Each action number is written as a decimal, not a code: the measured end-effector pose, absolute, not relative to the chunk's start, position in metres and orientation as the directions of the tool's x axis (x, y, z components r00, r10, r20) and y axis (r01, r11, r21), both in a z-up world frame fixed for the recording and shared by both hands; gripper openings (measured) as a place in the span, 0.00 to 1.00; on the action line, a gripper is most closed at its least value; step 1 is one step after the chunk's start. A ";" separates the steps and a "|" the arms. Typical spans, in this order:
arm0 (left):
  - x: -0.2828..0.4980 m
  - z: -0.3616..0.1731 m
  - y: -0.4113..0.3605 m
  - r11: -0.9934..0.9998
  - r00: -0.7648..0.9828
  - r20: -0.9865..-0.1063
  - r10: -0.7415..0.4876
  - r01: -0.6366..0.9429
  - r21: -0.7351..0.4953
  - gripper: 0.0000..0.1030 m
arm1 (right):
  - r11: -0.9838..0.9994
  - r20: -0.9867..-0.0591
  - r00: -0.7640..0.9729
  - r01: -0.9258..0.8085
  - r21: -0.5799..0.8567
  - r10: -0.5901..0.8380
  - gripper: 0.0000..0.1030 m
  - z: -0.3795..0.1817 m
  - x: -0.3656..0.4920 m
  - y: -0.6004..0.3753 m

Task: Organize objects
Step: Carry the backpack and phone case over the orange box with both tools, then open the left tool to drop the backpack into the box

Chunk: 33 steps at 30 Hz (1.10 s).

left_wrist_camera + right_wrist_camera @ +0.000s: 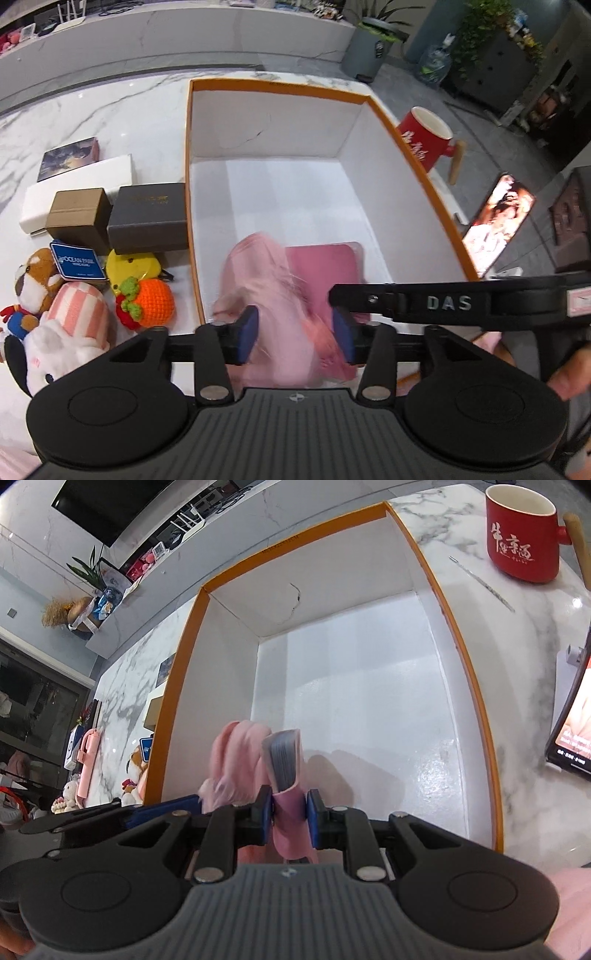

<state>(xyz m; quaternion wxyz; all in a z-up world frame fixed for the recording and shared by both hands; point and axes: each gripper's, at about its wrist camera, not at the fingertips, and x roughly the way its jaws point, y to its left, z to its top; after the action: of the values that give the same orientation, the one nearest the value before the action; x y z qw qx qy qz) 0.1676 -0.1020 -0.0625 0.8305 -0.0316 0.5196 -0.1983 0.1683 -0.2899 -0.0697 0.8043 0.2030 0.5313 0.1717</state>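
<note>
A large orange-rimmed box [280, 85] with a white inside stands on the marble table; it also shows in the right wrist view [461, 627]. My right gripper [290, 812] is shut on a pink notebook [286, 764], held on edge over the box's near end, pages facing forward. A blurred pink cloth [258, 280] hangs beside the notebook [325, 266] and also shows in the right wrist view [236, 760]. My left gripper [295, 332] is open, its blue pads either side of the cloth. The right gripper's arm [443, 301] crosses the left view.
Left of the box lie a dark grey box [149, 218], a brown box [79, 214], a white box [77, 192], a picture card [70, 157], a blue tag, plush toys [55, 325] and a crocheted orange [157, 302]. A red mug [522, 535] and a lit phone [572, 716] lie right.
</note>
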 end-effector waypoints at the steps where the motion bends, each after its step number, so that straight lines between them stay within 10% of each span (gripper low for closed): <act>1: 0.165 -0.061 -0.100 0.919 0.388 -0.846 -0.364 0.296 -0.260 0.59 | 0.858 -0.784 0.378 -0.059 0.511 0.493 0.20 -0.070 0.168 -0.289; 27: 0.169 -0.081 -0.052 0.891 0.403 -0.796 -0.453 0.247 -0.382 0.69 | 0.849 -0.821 0.283 0.037 0.526 0.496 0.25 -0.074 0.187 -0.254; 33: 0.167 -0.089 -0.050 0.884 0.381 -0.800 -0.464 0.259 -0.389 0.57 | 0.845 -0.820 0.274 0.045 0.533 0.503 0.27 -0.077 0.187 -0.253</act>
<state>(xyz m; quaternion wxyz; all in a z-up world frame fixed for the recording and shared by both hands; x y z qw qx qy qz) 0.1673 -0.0500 -0.0887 0.8249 -0.1003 0.5114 -0.2189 0.1872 -0.2527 -0.0772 0.7628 0.2349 0.5835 0.1500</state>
